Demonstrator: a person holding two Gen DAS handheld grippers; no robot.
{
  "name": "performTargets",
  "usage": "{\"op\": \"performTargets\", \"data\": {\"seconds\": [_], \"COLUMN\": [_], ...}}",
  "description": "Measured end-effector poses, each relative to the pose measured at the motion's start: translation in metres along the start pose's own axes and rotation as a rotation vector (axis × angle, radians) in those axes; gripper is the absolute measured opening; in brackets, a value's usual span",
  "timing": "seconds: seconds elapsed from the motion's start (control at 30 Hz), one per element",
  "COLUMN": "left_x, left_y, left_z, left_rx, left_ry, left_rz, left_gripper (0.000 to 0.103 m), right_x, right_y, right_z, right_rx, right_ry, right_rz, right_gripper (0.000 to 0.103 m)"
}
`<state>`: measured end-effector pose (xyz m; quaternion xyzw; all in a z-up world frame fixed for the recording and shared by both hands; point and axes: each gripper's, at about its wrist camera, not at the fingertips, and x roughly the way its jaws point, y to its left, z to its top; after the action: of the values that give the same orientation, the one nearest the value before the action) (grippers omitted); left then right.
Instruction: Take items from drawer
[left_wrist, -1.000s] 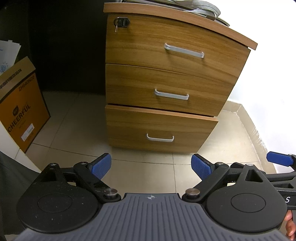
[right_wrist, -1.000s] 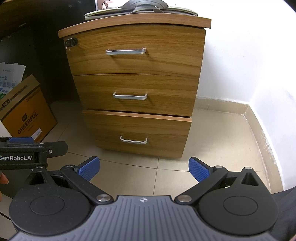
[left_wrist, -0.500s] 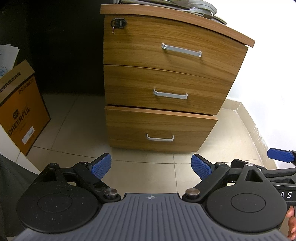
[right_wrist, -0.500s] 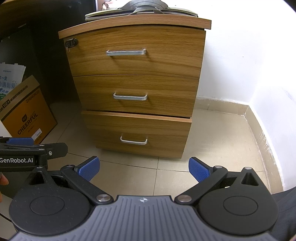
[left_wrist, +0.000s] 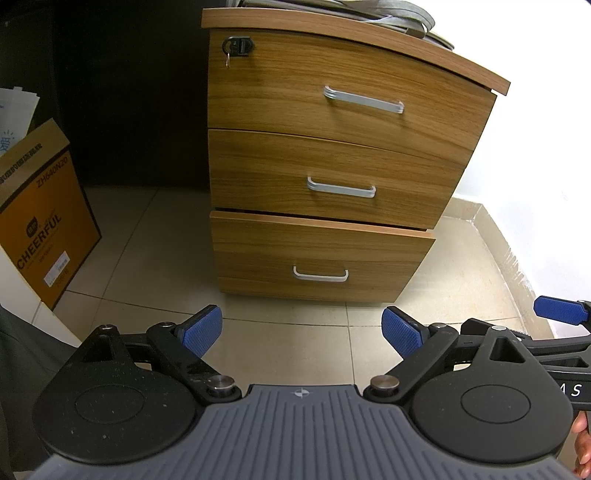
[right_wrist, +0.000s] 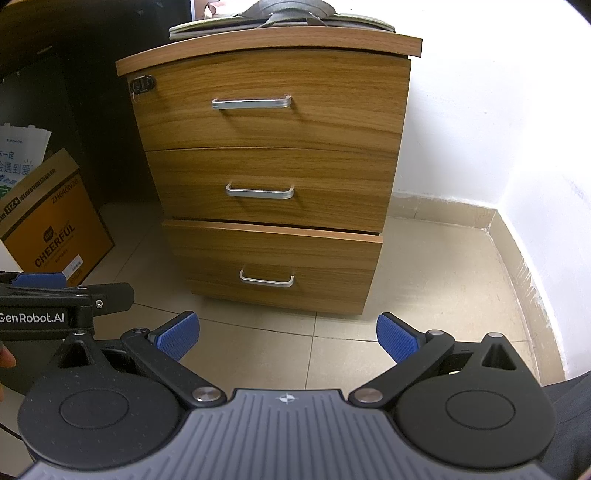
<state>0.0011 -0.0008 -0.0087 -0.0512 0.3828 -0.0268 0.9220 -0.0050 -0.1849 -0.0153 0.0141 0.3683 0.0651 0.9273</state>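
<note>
A wooden three-drawer cabinet (left_wrist: 332, 166) stands on the tiled floor ahead; it also shows in the right wrist view (right_wrist: 273, 166). Each drawer has a silver handle. The bottom drawer (left_wrist: 317, 258) sticks out a little from the front, and its contents are hidden; its handle (right_wrist: 266, 280) is straight ahead of the right gripper. My left gripper (left_wrist: 302, 330) is open and empty above the floor, short of the cabinet. My right gripper (right_wrist: 288, 336) is open and empty, also short of the cabinet.
An orange cardboard box (left_wrist: 37, 225) marked CHEERFUL stands at the left on the floor. Papers and a grey strap (right_wrist: 288, 14) lie on the cabinet top. A white wall and skirting (right_wrist: 498, 229) run along the right. A lock with a key (left_wrist: 236, 46) sits at the top drawer's left corner.
Both grippers have shifted only slightly; the cabinet sits a little lower and more to the left in the left wrist view. Both stay open.
</note>
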Motion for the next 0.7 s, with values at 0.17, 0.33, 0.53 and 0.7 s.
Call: {"op": "performTargets", "data": {"seconds": [0.17, 0.33, 0.53, 0.7], "left_x": [-0.0001, 0.0013, 0.0019, 0.0028], "left_y": [0.001, 0.0014, 0.0018, 0.0029], "left_z": [-0.0009, 0.0003, 0.0, -0.0008], "left_rx": [-0.003, -0.004, -0.01, -0.016], "left_ry": [0.002, 0.004, 0.001, 0.0], "left_rz": [0.0, 0.0, 0.0, 0.005], "left_gripper": [0.094, 0.095, 0.094, 0.094], "right_x": [0.0003, 0.0005, 0.0017, 0.0021], "right_y": [0.0001, 0.0005, 0.001, 0.0012], "right_z": [0.0001, 0.0004, 0.0012, 0.0014], "right_rx": [0.001, -0.001, -0.002, 0.002], "right_ry": [0.002, 0.003, 0.004, 0.002], "right_rz": [0.0, 0.002, 0.002, 0.001], "right_gripper": [0.103, 0.103, 0.103, 0.103]}}
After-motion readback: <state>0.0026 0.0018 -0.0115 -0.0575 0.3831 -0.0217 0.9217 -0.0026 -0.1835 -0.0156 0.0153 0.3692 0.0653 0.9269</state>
